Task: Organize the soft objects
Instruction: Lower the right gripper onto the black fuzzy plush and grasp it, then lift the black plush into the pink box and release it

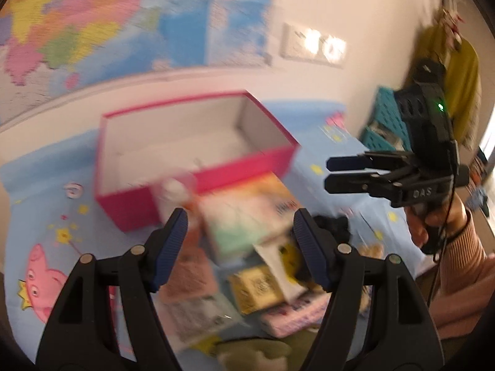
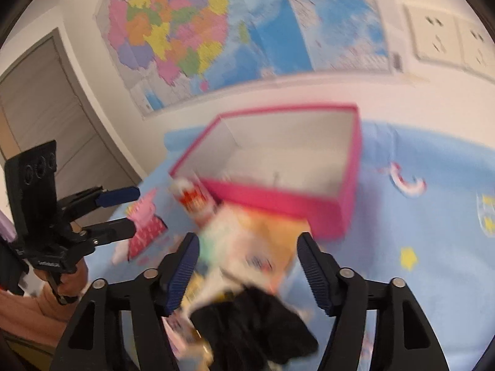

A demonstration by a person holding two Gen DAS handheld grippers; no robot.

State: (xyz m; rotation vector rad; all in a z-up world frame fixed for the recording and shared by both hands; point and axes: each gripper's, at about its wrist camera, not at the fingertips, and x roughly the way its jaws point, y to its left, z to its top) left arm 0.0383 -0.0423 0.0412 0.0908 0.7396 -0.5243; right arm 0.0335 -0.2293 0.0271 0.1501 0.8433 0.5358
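An open pink box [image 1: 222, 179] with a bare white inside stands on the blue sheet; its front wall [image 2: 278, 199] also shows in the right wrist view. A blurred heap lies in front of it: a colourful packet [image 1: 247, 213], a yellow packet [image 1: 256, 287], a pink cloth [image 1: 191, 272], a black cloth [image 2: 256, 334] and a green plush [image 1: 256, 352]. My left gripper [image 1: 241, 247] hovers open above the heap, holding nothing. My right gripper [image 2: 247, 272] is open over the black cloth, its pads not pressing it. Each gripper shows in the other's view: the right gripper [image 1: 337, 171] and the left gripper [image 2: 123, 213].
The blue sheet [image 2: 417, 278] has cartoon pig prints. A coloured map [image 2: 191, 31] and wall sockets [image 2: 445, 37] are on the wall behind the box. Teal crates [image 1: 386, 123] and a yellow garment [image 1: 464, 71] stand at the right, a grey door [image 2: 46, 108] at the left.
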